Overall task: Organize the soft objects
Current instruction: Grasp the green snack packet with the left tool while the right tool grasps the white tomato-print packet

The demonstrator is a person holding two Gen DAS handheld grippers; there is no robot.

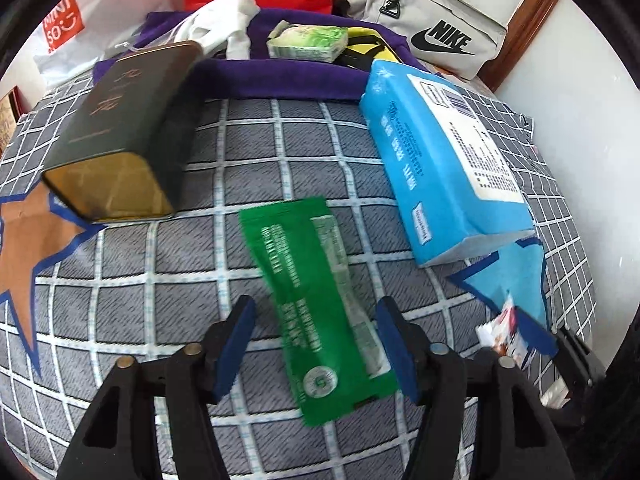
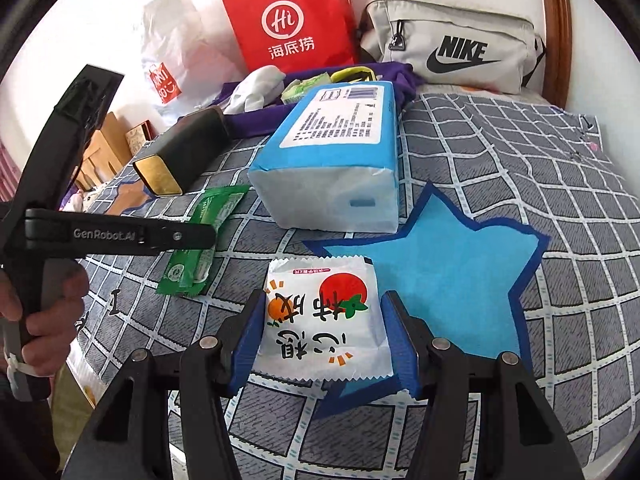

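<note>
A green sachet (image 1: pixel 316 300) lies flat on the grey checked bedcover (image 1: pixel 260 140). My left gripper (image 1: pixel 316 344) is open and straddles its near half; the left pad stands clear of it and the right pad is at its edge. The right wrist view shows the same sachet (image 2: pixel 200 236) under one of the left gripper's fingers (image 2: pixel 176 236). My right gripper (image 2: pixel 326 344) is shut on a white snack packet (image 2: pixel 324 320) printed with a tomato and an orange, held over the tip of a blue star patch (image 2: pixel 452 264). That packet (image 1: pixel 504 332) also shows at the lower right of the left wrist view.
A blue tissue pack (image 2: pixel 336 152) lies beyond the star, and a dark tin with a gold end (image 1: pixel 120 132) to the left. Behind are purple cloth (image 1: pixel 280 76), a small green tissue pack (image 1: pixel 308 42), a red paper bag (image 2: pixel 292 20), a grey Nike bag (image 2: pixel 452 48) and a hand (image 2: pixel 40 308).
</note>
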